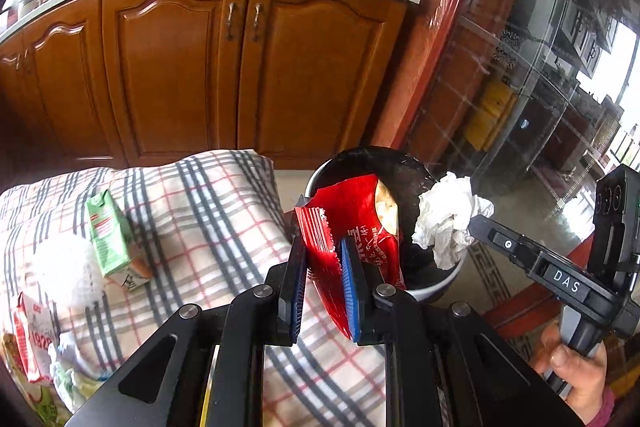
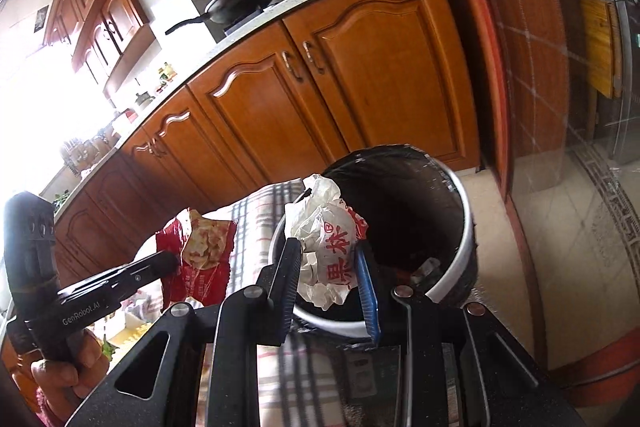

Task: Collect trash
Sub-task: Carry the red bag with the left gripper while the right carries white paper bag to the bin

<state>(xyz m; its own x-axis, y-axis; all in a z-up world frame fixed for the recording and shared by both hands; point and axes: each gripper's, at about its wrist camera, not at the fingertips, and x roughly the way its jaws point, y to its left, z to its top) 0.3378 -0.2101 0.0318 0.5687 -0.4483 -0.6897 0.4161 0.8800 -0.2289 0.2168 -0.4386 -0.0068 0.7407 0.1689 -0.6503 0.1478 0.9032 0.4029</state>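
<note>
My left gripper (image 1: pixel 322 253) is shut on a red snack bag (image 1: pixel 352 215), held at the near rim of the black-lined trash bin (image 1: pixel 408 167). My right gripper (image 2: pixel 330 261) is shut on a crumpled white wrapper with red print (image 2: pixel 326 251), held over the bin (image 2: pixel 420 195). In the left wrist view the wrapper (image 1: pixel 448 219) hangs over the bin's right side from the right gripper (image 1: pixel 476 223). In the right wrist view the red bag (image 2: pixel 200 259) hangs from the left gripper (image 2: pixel 172 261), left of the bin.
On the checked cloth (image 1: pixel 208 227) lie a green carton (image 1: pixel 110 231), a white fluffy lump (image 1: pixel 66 271) and more packets (image 1: pixel 32 343) at the left. Wooden cabinets (image 1: pixel 180 67) stand behind the bin. A glass door (image 1: pixel 540 67) is on the right.
</note>
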